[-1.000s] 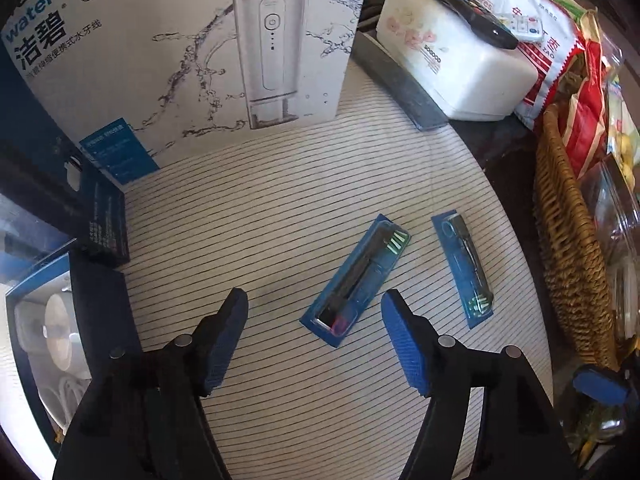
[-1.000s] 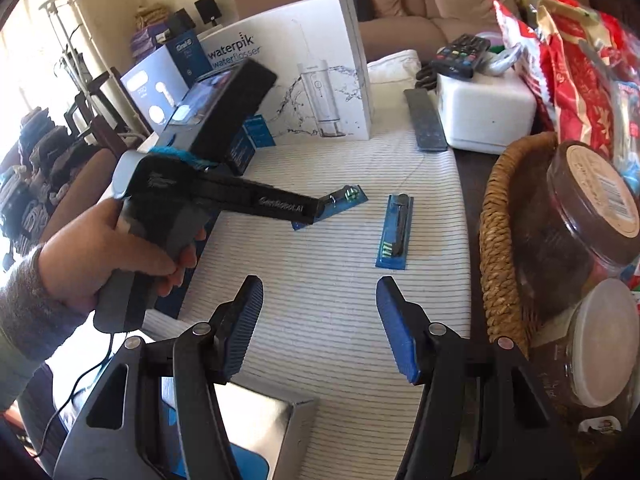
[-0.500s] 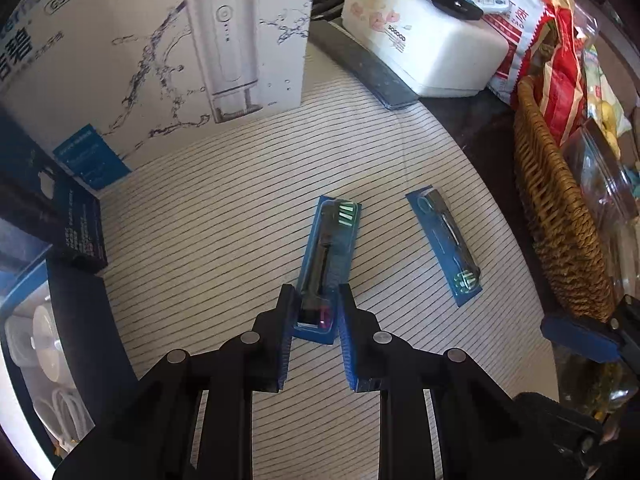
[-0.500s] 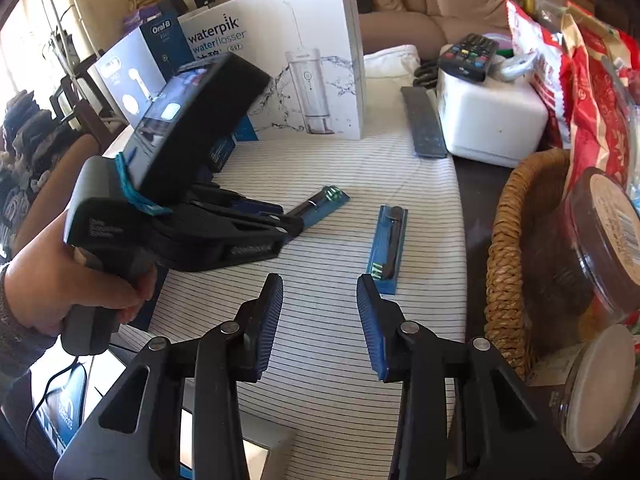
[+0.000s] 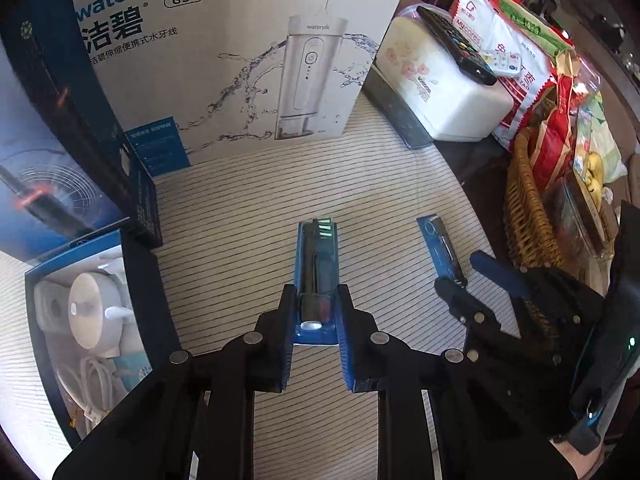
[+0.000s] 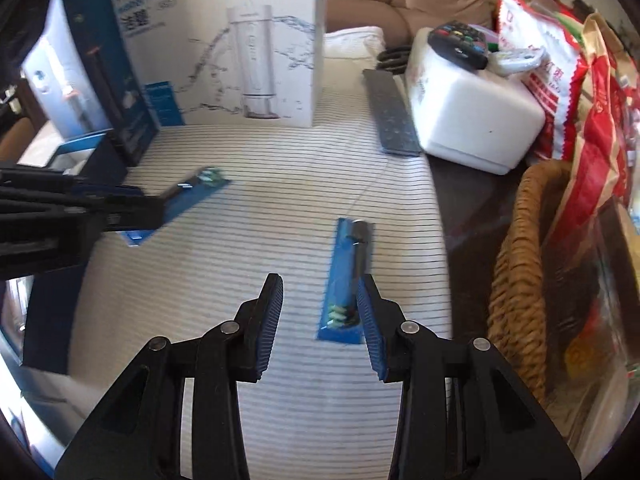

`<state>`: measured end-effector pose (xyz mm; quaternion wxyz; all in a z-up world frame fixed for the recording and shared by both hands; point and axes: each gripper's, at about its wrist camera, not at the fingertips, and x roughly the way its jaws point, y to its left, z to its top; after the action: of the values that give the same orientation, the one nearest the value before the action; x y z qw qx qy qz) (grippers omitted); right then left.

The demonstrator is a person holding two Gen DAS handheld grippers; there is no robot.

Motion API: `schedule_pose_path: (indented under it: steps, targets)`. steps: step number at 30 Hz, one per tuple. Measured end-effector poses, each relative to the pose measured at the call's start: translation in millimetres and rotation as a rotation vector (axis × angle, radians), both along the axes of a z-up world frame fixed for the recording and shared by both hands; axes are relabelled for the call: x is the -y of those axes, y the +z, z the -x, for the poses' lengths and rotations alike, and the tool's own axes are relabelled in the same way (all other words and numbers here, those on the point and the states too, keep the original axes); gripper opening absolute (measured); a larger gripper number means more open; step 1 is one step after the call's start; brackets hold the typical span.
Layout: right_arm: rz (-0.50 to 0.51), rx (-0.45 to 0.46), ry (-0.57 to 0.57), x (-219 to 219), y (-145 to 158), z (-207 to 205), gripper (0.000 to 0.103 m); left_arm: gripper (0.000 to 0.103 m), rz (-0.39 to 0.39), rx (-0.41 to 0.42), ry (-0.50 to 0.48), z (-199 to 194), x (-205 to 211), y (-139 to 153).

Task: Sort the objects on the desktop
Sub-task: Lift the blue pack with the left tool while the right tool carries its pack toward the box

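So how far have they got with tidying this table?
Nothing looks sorted yet. The left tool is shut on one blue brush pack. The right tool is open, the second pack lying beside its right pad. Both packs are left to place.

A striped cloth [image 5: 248, 200] offers the only open ground on this crowded table, a clear strip running between two blue brush-head packs [image 5: 317, 264] [image 6: 349, 276] lying well apart. A tall water flosser box [image 5: 240, 60] walls off the far side, with dark toothbrush boxes [image 5: 72, 128] and an open charger box [image 5: 84, 320] hemming in the left. To the right, a wicker basket [image 5: 528, 216] and snack bags [image 6: 560, 80] block passage; a white box [image 6: 476, 120] and a flat grey remote [image 6: 390, 112] crowd the far right corner.
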<state>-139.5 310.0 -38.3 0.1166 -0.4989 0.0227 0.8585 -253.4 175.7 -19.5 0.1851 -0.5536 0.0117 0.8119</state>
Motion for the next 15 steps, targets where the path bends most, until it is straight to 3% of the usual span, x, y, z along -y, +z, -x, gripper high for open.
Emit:
schedule_pose_path:
  steps: [4,6,12,15]
  targets:
    - [0.006,0.091,-0.001,-8.0,-14.8,18.3,0.035,0.018,0.012,0.033,0.008,7.8,-9.7,-20.4]
    - [0.042,0.092,0.013,-9.4,-15.6,21.2,0.021,0.018,0.030,0.052,0.005,5.7,-13.9,-28.0]
    - [0.049,0.083,0.059,-5.9,-13.1,16.8,0.020,0.019,0.059,0.052,0.015,-4.2,-11.6,-35.9]
    - [0.081,0.041,0.064,-5.4,-2.3,7.0,0.020,0.019,0.000,0.066,0.030,-11.3,1.9,-28.7]
